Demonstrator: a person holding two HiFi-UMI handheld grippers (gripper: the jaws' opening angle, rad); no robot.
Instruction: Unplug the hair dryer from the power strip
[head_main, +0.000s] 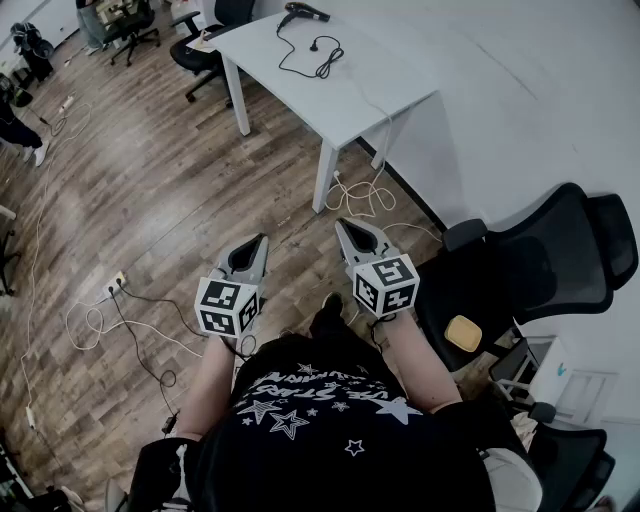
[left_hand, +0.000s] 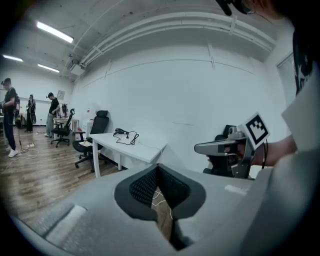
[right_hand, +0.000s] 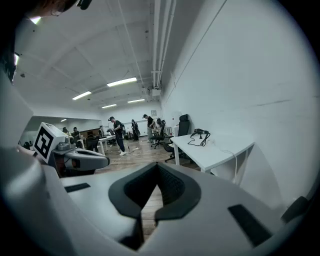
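A black hair dryer lies at the far end of a white table, well ahead of me. Its black cord loops on the tabletop, with a plug end resting beside the loop. I hold both grippers side by side at waist height over the wood floor, far short of the table. My left gripper and right gripper are both shut and hold nothing. The left gripper view shows the hair dryer small beyond the left gripper. The right gripper view shows the hair dryer past the right gripper.
White cables tangle on the floor under the table's near end. A small white power strip with leads lies on the floor to my left. Black office chairs stand close on my right, and another chair sits behind the table. People stand far off.
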